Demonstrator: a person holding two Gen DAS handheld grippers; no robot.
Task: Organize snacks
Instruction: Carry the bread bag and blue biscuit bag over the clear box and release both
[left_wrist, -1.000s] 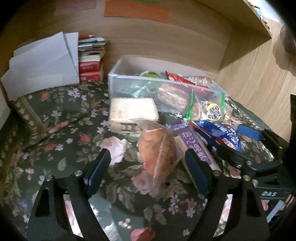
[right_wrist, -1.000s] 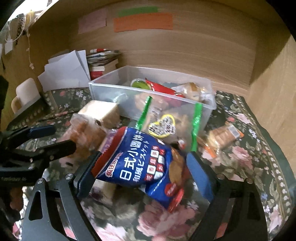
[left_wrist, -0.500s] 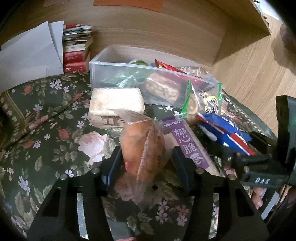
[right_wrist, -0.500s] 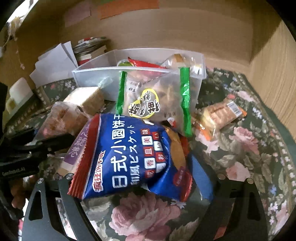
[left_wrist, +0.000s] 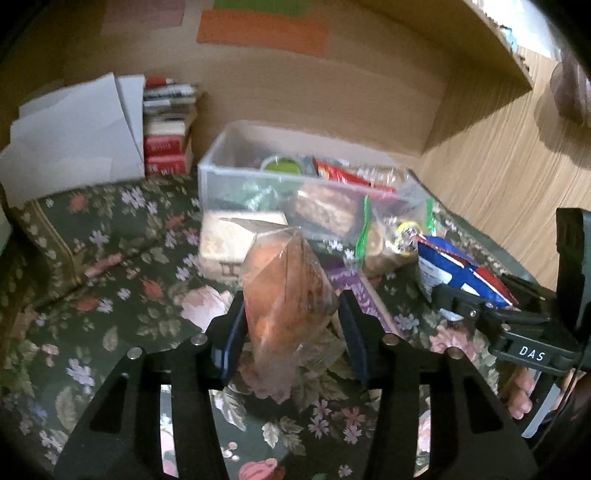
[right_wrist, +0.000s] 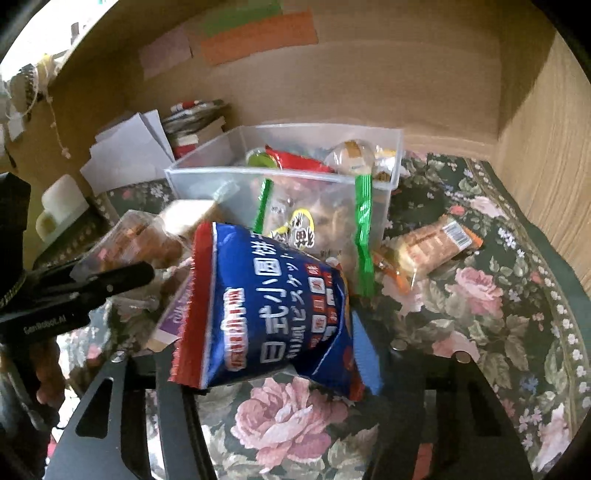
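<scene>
Both tongs now lifted: left tongs (left_wrist: 291, 332) clamp bun (left_wrist: 286, 295), right tongs (right_wrist: 266, 354) clamp blue pack (right_wrist: 273, 317). Bin (right_wrist: 207, 181) ahead part-filled; several snacks remain outside.

"DAS" on right gripper (left_wrist: 476, 306); perhaps "SenRobot.AI" on left gripper (right_wrist: 122, 275)

Blue-and-red snack packet (right_wrist: 273, 314), dark floral tablecloth (right_wrist: 480, 314), clear bin (right_wrist: 207, 184).

White papers (left_wrist: 74, 136) lean beside stacked books (left_wrist: 168, 125) on floral cloth (left_wrist: 122, 236).
</scene>
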